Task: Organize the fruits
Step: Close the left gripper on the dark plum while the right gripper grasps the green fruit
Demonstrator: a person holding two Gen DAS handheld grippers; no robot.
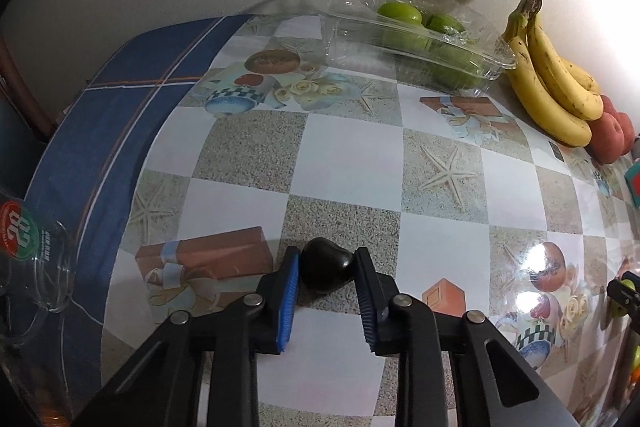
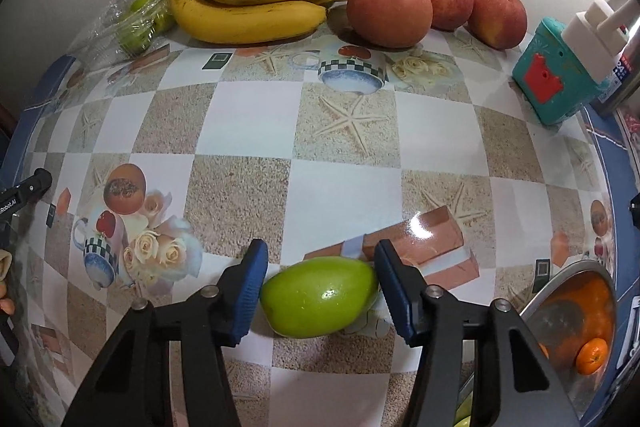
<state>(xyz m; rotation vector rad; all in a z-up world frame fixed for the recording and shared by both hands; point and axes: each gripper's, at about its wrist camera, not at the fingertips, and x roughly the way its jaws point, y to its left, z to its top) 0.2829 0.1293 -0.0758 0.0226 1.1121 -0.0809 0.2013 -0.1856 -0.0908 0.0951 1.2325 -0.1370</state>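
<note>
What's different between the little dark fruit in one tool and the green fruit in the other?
The dark fruit is near black and glossy; the green fruit is bright yellow-green. The dark fruit is small and lumpy, narrower than its blue pads; the green fruit is a long oval lying sideways, filling the gap. The left tool pinches the dark fruit; the right tool looks to touch the green fruit at both ends. Both rest on the checked tablecloth.

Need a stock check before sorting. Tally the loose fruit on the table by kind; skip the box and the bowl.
Bananas: 4
Red apples: 3
Green fruit: 1
Dark fruit: 1
Total: 9
</note>
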